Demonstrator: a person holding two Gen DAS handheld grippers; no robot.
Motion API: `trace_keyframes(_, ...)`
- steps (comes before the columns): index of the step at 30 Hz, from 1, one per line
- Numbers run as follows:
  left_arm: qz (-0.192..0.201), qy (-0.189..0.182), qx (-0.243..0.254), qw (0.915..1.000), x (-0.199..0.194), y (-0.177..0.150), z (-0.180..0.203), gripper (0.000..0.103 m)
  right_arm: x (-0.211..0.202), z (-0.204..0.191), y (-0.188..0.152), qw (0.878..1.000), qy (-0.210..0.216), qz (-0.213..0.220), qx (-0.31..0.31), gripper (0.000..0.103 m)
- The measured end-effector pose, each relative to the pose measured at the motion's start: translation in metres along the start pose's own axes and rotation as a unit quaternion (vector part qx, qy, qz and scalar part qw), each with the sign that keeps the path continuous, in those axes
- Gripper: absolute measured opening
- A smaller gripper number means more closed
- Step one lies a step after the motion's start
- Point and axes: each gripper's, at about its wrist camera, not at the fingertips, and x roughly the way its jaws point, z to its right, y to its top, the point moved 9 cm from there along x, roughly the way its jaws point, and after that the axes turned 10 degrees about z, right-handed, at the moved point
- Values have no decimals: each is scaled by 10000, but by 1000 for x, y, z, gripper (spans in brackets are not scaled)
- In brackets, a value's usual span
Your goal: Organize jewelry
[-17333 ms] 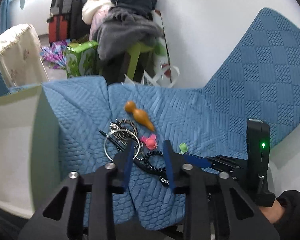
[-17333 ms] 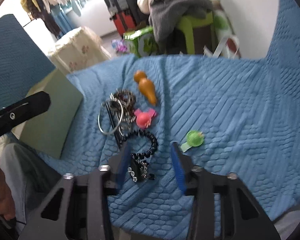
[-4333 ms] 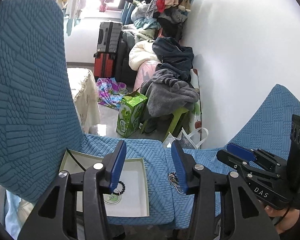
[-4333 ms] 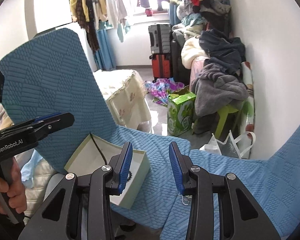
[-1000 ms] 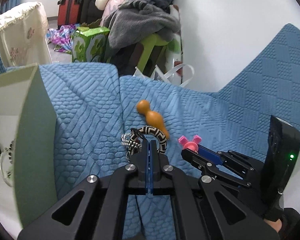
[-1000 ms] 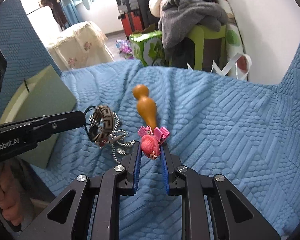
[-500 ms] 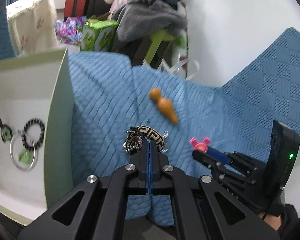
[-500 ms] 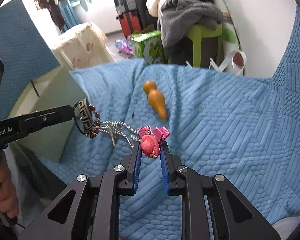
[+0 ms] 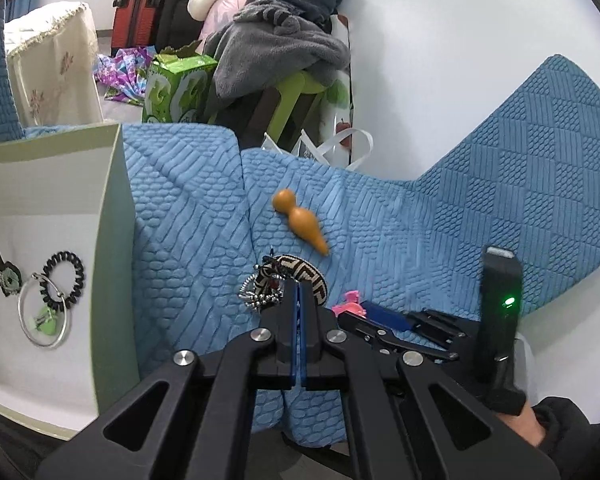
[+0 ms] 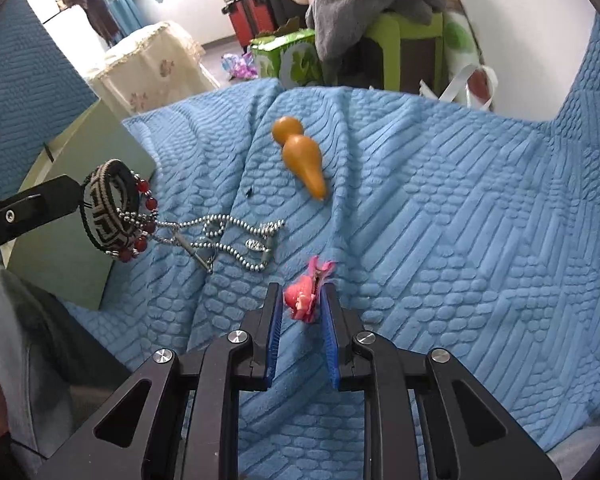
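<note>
Two transfers are in hand: the left gripper (image 9: 299, 304), jaws pressed together, pinches the woven bracelet (image 10: 110, 206) for carrying into the box (image 9: 114, 216), while the right gripper (image 10: 300, 322), whose jaws have just been opening, stands spread around the pink clip (image 10: 306, 294).

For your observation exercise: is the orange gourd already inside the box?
No, the orange gourd lies on the blue cover, outside the box.

The left gripper (image 9: 299, 300) is clamped on a black-and-cream woven patterned bracelet (image 9: 300, 276) above a textured blue quilted cover (image 9: 188, 240). An orange gourd-shaped wooden pendant (image 9: 300, 226) lies beyond it. At left, a pale green open box (image 9: 112, 240) holds a black coiled hair tie (image 9: 64, 280).
</note>
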Motion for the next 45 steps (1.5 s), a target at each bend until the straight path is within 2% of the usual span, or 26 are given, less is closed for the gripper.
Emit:
trace_keyframes(1,-13,-1,-6,10000,1,-1,-1,0,-4,-1,1,9999,97,65,68,37)
trace_keyframes(4,-90,21,-12,10000,7,-6,-4,0,-19,-7,11,9982,442,366,199,38)
trace_keyframes(6,-131,24,-27,9999,10,-10,-6,0,-30,-16,19,9917,1030,606,484,38)
trace_keyframes(8,-179,48,-11,9998,12,-14,-7,0,-34,-24,26,9843,1441,730,715,37)
trace_keyframes(11,-245,61,1,9997,15,-19,-7,0,-30,-29,33,9680,2058,720,1244,34)
trace_keyframes(15,-311,37,-47,9995,17,-24,-8,0,-14,-35,35,9398,2755,458,1968,29)
trace_keyframes(25,-293,-16,-52,9996,14,-25,-6,0,7,-38,30,9028,3295,-52,2765,29)
trace_keyframes(30,-301,-21,-153,9994,14,-25,-10,0,9,-34,19,8883,3419,-260,3056,18)
trace_keyframes(31,-297,-25,-166,9994,13,-24,-10,0,10,-33,18,8869,3422,-282,3092,13)
trace_keyframes(34,-278,-15,-167,9995,13,-23,-10,0,7,-31,17,8848,3467,-281,3099,7)
trace_keyframes(45,-240,208,47,9995,6,-16,-13,0,-21,-30,38,9315,2842,275,2256,5)
